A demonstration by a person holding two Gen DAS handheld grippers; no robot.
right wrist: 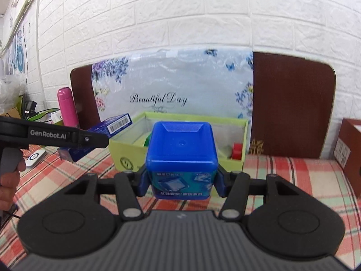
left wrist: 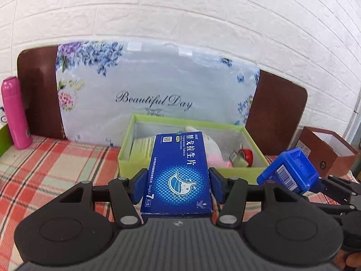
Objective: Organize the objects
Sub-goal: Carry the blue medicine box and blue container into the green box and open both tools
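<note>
A flat blue medicine box (left wrist: 179, 171) with white Chinese print is clamped between the blue pads of my left gripper (left wrist: 178, 186), held above the checked cloth and in front of the green box (left wrist: 126, 155). A square blue plastic container (right wrist: 181, 151) with a lid is gripped the same way by my right gripper (right wrist: 180, 181). In the left wrist view that container (left wrist: 288, 171) hangs at the right, level with the green box's near corner. In the right wrist view the medicine box (right wrist: 108, 131) is at the left, in the other gripper. Inside the green box (right wrist: 126, 151) lie a pink-white soft toy (left wrist: 214, 153) and a red item (left wrist: 247, 154).
A pink flask (left wrist: 14, 115) stands at the far left by the brown headboard (left wrist: 277, 113). A flowered plastic bag (left wrist: 158, 90) leans behind the green box. A brown open carton (left wrist: 325, 151) sits at the right. A person's hand (right wrist: 9, 180) holds the left gripper's handle.
</note>
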